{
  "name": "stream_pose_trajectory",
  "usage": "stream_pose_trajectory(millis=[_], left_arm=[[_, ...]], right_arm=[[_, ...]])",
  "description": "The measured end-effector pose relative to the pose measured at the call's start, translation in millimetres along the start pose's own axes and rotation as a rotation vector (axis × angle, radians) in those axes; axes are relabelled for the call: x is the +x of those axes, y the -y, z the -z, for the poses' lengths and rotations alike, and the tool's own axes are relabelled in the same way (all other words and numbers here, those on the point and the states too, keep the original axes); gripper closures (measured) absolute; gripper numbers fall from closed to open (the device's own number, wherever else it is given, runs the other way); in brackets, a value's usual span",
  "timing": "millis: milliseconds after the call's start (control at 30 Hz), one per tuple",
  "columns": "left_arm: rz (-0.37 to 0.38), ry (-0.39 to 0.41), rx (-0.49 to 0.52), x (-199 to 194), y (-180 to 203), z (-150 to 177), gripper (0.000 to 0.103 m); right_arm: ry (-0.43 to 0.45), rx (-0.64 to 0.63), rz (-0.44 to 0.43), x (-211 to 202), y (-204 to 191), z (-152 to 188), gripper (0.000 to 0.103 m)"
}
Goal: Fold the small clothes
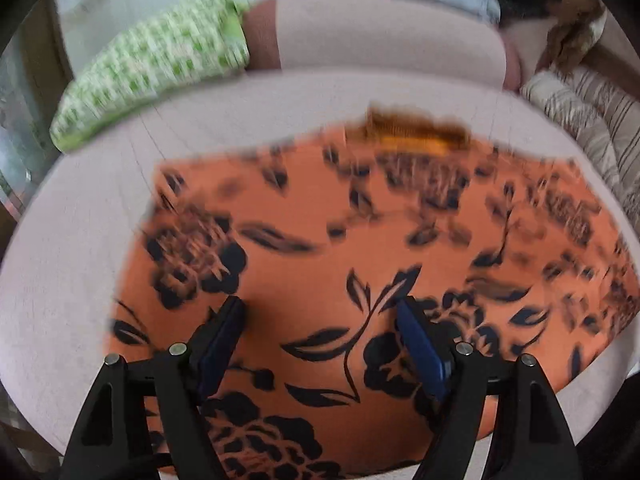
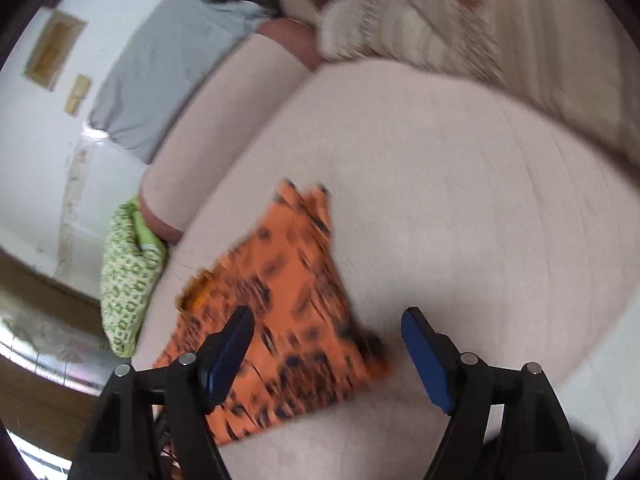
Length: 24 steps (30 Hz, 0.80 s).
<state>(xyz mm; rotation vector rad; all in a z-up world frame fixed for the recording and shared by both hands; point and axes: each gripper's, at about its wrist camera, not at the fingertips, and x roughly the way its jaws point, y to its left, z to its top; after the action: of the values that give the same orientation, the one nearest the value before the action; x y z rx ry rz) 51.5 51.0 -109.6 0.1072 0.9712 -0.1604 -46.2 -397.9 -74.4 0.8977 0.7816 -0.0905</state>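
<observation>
On the bed (image 1: 80,240), orange floral cloth (image 1: 320,240) lies flat, near the green pillow (image 1: 152,64). Left hand-held gripper (image 1: 322,312) spread above it; right hand-held gripper (image 2: 328,322) spread at its edge.

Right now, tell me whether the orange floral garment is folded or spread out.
Mostly spread. The orange floral garment lies flat across the pale cushion, no fold visible; both views are blurred, so small folds cannot be ruled out.

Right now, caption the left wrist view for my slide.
Left gripper open over orange floral garment spread on pale cushion, green checked cloth behind.
</observation>
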Motion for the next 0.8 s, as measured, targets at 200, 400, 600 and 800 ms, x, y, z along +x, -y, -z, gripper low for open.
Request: stream_pose_trajectory(millis=[200, 400, 600, 800], left_arm=[[0.011, 0.048, 0.009, 0.3, -2.1, 3.5, 0.019], [0.014, 0.074, 0.017, -1.0, -2.8, 6.6, 0.017], [0.013, 0.095, 0.023, -1.5, -2.3, 9.5, 0.015], [0.030, 0.097, 0.021, -3.0, -5.4, 9.8, 0.015]], right_arm=[[-0.148, -0.105, -0.048, 93.1, -24.9, -69.3, 0.024], [-0.297, -0.158, 0.042, 167.5, -34.8, -90.2, 0.085], [-0.121, -0.344, 0.107, 141.8, -75.1, -82.8, 0.088], [-0.102, -0.258, 0.150, 136.9, -56.8, -77.1, 0.070]])
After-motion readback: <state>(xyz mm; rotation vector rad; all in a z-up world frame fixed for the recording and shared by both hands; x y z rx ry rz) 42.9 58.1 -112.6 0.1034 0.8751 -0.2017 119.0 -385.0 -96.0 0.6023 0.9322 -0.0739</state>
